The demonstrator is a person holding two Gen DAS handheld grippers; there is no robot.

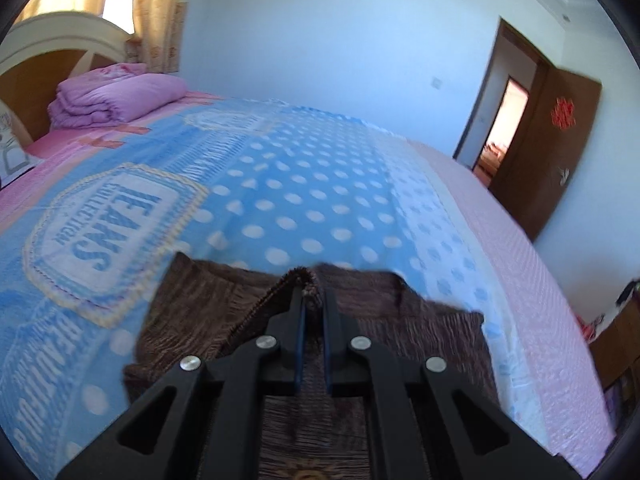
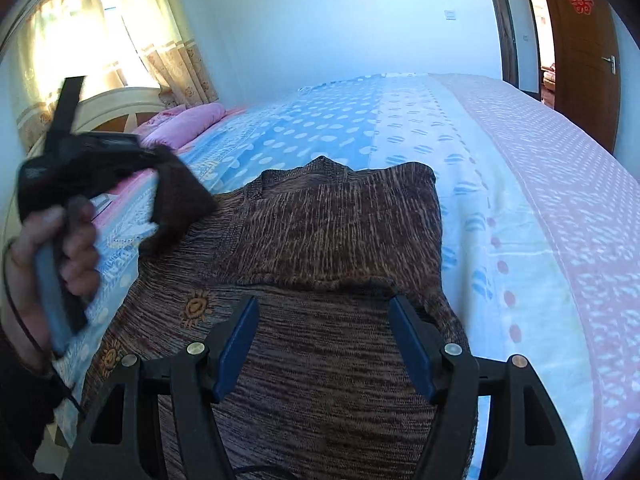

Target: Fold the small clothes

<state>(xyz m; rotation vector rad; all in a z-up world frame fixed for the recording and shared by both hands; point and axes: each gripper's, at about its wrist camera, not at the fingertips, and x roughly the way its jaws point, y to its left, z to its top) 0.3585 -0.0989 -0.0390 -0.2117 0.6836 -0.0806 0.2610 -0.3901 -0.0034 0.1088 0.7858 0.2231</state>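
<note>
A brown striped knit garment with small orange sun motifs lies on the bed, its right side folded over the middle. My left gripper is shut on a ribbed edge of this garment and holds that corner lifted off the bed. In the right wrist view the left gripper appears at the left, held by a hand, with the brown corner hanging from it. My right gripper stands open just above the garment's near part, with its blue pads apart and pressing on nothing.
The bed carries a blue polka-dot sheet with a pink band along its right edge. A folded pink quilt lies by the headboard. A brown door stands open at the far right.
</note>
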